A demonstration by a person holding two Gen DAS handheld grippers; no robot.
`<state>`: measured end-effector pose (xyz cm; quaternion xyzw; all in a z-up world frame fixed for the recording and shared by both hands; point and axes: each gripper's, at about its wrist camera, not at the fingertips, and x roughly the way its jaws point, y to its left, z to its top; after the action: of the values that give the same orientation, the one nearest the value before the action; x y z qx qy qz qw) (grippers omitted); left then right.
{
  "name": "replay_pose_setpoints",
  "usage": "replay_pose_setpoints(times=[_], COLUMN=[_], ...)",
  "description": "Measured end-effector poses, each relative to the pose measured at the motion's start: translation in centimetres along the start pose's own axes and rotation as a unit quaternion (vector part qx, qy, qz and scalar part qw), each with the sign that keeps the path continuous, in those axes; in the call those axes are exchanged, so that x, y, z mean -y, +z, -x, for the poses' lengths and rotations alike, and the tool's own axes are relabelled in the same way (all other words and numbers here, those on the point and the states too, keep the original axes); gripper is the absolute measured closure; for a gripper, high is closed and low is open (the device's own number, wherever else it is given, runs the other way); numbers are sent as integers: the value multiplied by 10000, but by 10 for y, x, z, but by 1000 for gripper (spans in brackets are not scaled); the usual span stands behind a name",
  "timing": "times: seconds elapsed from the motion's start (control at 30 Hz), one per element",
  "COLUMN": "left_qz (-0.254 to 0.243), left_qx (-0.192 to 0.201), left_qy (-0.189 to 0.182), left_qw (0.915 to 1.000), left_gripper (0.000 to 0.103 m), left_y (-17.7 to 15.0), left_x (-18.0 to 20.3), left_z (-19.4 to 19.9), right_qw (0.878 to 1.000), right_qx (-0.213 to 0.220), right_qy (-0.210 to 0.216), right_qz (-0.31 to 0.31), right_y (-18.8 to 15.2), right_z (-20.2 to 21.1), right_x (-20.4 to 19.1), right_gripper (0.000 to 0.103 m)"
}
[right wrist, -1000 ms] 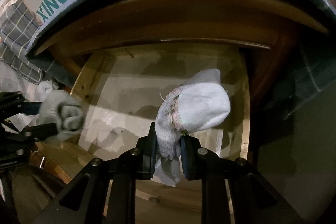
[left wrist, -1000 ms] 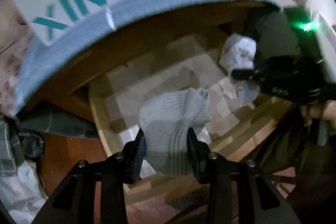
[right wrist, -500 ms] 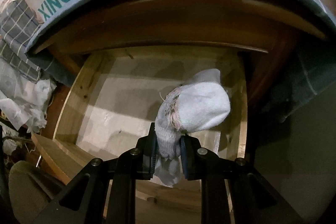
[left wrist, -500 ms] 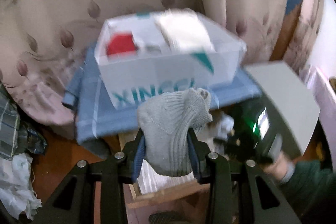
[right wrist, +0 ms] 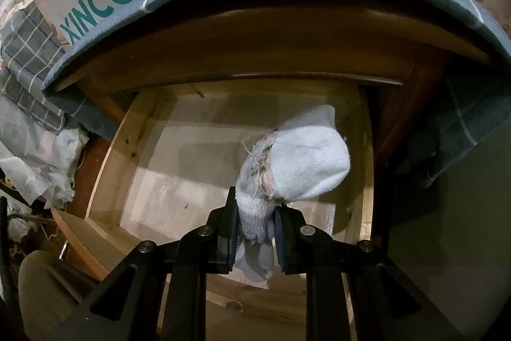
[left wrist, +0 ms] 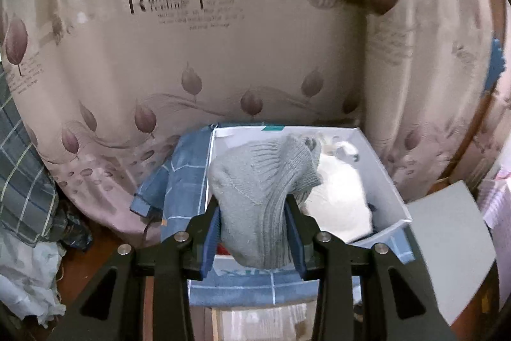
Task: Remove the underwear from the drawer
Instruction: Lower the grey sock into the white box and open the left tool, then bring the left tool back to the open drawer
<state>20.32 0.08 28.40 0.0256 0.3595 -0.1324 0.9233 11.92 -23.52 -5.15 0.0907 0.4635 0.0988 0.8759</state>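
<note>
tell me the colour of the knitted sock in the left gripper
Grey, seen best in the left wrist view.

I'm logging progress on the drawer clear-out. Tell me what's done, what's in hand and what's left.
Done: the drawer shows only its bare bottom, and white laundry already lies in the shoe box.
In hand: the left gripper holds a grey knit piece above that box; the right gripper is shut on a white knit piece over the drawer.
Left: release the grey piece, then carry the white one up.
</note>
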Motion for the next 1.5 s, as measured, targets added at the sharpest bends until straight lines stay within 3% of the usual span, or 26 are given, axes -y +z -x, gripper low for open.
replay_pose_setpoints(times=[0.33,0.7,1.17,1.5], left_qz=[-127,16,-147,-152], left_qx=[-535,-969,-749,8], left_qy=[249,415,532,733], left_qw=[9982,9944,9957,9972], left_gripper=[65,64,48,44], left_y=[-1,-20,-27,-25], left_x=[15,6,8,4], left_z=[-77,-117,-105,-49], right_qw=[9999,9996,9999,9999], right_qx=[17,21,-48,-98], right_qy=[110,141,58,0], right_qz=[-123,-232,-124,-37], right_y=[0,1,0,0], right_z=[6,10,10,8], right_x=[6,11,9,6], right_gripper=[84,84,84,84])
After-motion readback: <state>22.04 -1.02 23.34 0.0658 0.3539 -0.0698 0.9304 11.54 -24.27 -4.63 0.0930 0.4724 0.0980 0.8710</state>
